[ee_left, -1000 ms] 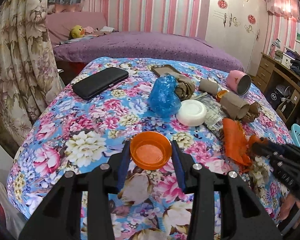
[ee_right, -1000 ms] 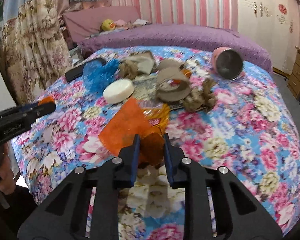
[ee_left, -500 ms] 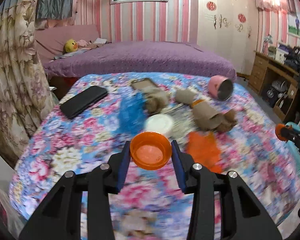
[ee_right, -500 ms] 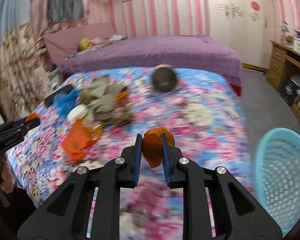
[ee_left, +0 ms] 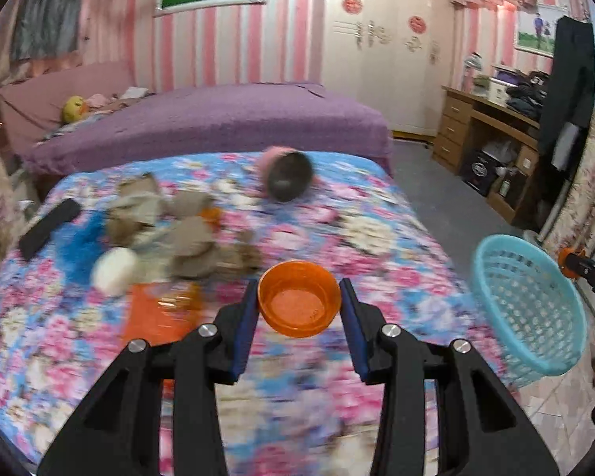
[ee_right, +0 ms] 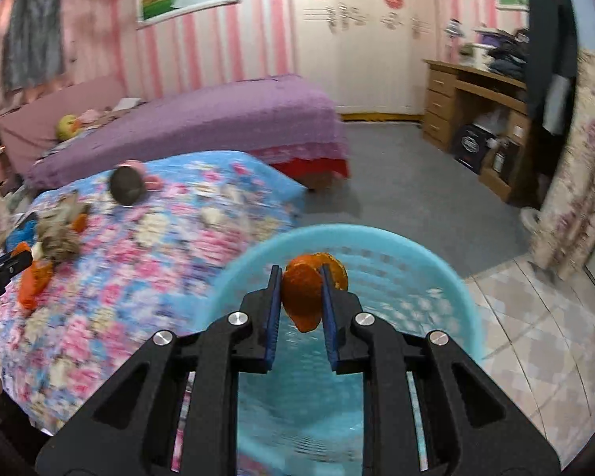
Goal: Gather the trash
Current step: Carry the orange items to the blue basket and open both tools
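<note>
I'm pinching an orange cap (ee_left: 298, 298) in my left claw (ee_left: 299, 309) over the floral bed (ee_left: 369, 238), while my right claw (ee_right: 300, 297) is gripping an orange peel (ee_right: 303, 297) above the blue basket (ee_right: 448, 289).

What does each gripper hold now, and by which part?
Left gripper: orange cap, pinched across its rim. Right gripper: crumpled orange wrapper, squeezed at its middle.

A floral bedspread (ee_left: 377, 238) is strewn with brown paper scraps (ee_left: 190, 238), a blue bag (ee_left: 79, 246), a white lid (ee_left: 115, 269), a black case (ee_left: 47, 230) and a pink cup (ee_left: 287, 174).
</note>
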A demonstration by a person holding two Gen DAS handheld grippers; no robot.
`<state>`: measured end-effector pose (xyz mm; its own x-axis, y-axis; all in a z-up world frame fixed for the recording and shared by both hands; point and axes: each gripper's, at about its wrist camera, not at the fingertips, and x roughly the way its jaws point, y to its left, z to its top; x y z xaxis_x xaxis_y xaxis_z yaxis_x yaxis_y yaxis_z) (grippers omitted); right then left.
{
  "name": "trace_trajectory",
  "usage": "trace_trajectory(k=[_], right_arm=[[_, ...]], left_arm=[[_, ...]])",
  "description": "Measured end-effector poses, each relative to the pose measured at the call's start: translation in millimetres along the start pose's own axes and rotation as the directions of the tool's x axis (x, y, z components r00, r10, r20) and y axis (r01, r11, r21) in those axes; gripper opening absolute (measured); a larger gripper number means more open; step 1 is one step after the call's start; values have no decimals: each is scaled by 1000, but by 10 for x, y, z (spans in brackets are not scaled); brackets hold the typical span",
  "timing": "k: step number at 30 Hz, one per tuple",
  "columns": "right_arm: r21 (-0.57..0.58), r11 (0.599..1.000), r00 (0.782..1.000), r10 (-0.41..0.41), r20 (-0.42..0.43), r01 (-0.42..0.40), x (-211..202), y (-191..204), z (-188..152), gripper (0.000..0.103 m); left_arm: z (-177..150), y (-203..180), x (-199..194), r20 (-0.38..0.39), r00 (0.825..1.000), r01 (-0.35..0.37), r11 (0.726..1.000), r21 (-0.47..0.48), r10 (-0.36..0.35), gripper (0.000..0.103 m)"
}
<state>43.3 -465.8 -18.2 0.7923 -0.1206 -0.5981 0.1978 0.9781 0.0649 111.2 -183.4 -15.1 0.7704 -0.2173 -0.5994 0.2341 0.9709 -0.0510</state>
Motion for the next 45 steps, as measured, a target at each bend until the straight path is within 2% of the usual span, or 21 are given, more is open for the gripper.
trace_trajectory(k=[6,11,15,18,20,21,22,23,24,25,33,36,42,45], right_arm=[[20,998,998,-57,-12,57,7,-497,-32,19],[47,998,999,-31,-19,32,85,-793,-81,19],[47,997,997,-52,-52,55,209,-899,-197,19],[68,996,996,-60,-60,64,254,-977,-260,19],[57,996,996,-63,-57,66,238,-964,-266,19],[52,996,996,-67,-51,70,231,-956,-257,19],[48,996,997,-68,-48,70,225,-949,-257,19],[49,996,997,-67,-45,69,218,-949,-258,19],[54,996,997,-64,-41,67,210,-956,-259,19],[60,996,997,-64,-37,66,206,-966,-262,19],[49,998,999,-29,-18,30,200,-843,-269,19],[45,999,1000,-22,-6,23,204,-772,-231,19],[6,1000,1000,-2,-15,2,309,-541,-147,20],[-17,1000,1000,-17,-12,17,334,-449,-124,30]], left_arm=[[43,-680,233,-19,997,78,996,43,-78,40],[109,-1299,431,-57,984,174,981,82,-169,40],[101,-1745,586,-88,968,244,963,112,-235,40],[50,-1946,737,-133,956,274,956,103,-260,40],[17,-2021,809,-143,954,282,951,125,-264,41],[-5,-2068,844,-151,954,281,948,151,-259,44],[-5,-2076,843,-157,954,280,947,160,-256,59],[-4,-2082,836,-159,954,278,946,167,-253,67],[-2,-2055,813,-144,958,270,948,169,-247,80],[6,-2025,793,-129,961,263,950,168,-243,87],[116,-1825,591,-86,971,233,959,160,-221,93],[128,-1717,459,-45,981,196,965,175,-191,96],[115,-1512,313,-5,986,162,971,176,-164,97],[117,-1447,298,1,989,146,974,174,-148,97]])
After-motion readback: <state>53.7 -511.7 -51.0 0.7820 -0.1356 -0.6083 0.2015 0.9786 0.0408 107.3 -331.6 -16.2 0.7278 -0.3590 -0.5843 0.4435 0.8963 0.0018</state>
